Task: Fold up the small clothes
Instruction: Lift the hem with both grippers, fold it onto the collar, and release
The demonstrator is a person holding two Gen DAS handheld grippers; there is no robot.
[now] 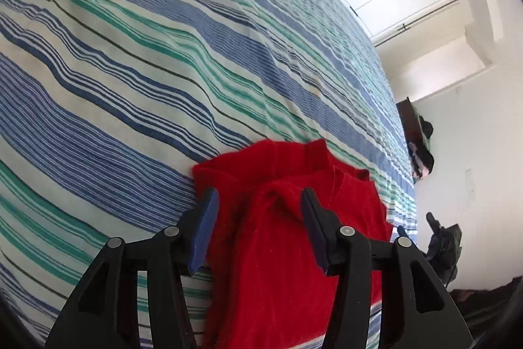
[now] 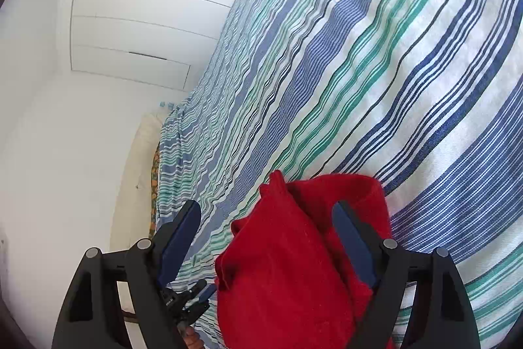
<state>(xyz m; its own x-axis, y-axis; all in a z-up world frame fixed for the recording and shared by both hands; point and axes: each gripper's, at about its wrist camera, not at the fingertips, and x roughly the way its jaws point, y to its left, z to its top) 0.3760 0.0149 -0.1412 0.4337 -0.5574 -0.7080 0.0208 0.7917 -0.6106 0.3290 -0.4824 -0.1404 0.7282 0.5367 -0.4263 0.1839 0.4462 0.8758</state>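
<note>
From the left wrist, the red garment [image 1: 287,237] lies bunched on the striped bedspread [image 1: 130,80], soft, fleecy and surely light; it would slump if lifted, so a hem or corner looks the best place to pinch. The left tongs [image 1: 258,201] stand parted over it, pads not pressing. From the right wrist, the same cloth [image 2: 294,264] sits heaped in thick folds between the wide right tongs [image 2: 268,218], also ungripped.

A plain red garment [image 1: 287,251] lies on a bedspread [image 1: 130,71] striped blue, green, white, perhaps cream.
</note>
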